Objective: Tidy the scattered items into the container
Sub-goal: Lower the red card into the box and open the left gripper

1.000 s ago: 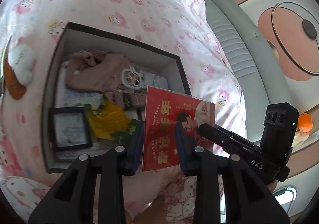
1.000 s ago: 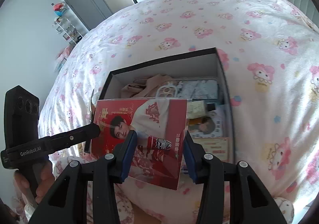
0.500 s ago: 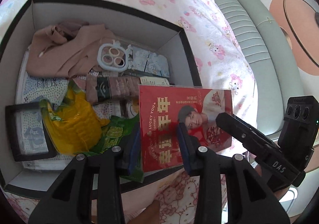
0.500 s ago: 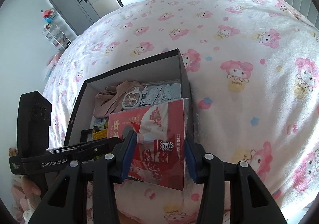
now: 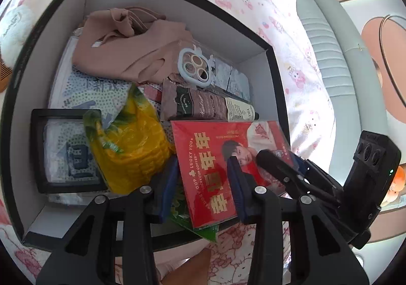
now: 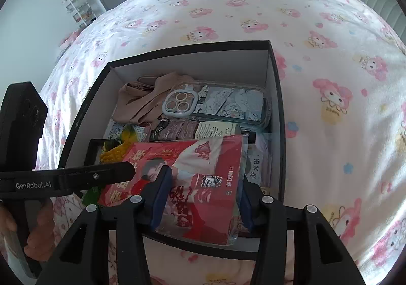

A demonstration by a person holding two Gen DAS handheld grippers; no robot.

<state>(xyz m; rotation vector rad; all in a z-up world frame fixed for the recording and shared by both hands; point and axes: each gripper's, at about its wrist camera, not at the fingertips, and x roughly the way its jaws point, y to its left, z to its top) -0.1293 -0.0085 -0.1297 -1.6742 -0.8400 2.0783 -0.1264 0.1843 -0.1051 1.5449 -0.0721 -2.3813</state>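
Note:
A black box [image 5: 276, 97] with white inner walls lies on the bed and also shows in the right wrist view [image 6: 275, 87]. A flat red packet [image 5: 218, 168] with a man's portrait is held over the box's near right corner. My left gripper [image 5: 201, 183] grips its left edge and my right gripper [image 6: 200, 193] grips its other edge [image 6: 203, 183]. In the box lie a tan cloth [image 5: 132, 41], a phone case [image 5: 210, 74], a brown sachet [image 5: 203, 105], a yellow bag [image 5: 129, 143] and a black frame [image 5: 63, 150].
The bed has a pink cartoon-print sheet [image 6: 330, 61]. A grey padded headboard [image 5: 337, 56] runs along the right in the left wrist view. A white and brown plush [image 5: 12, 31] lies left of the box. Cupboards and a shelf [image 6: 76, 6] stand beyond the bed.
Both grippers have carried the red packet forward and down, from outside the box's near edge to over its near right corner. The box looms larger in both views.

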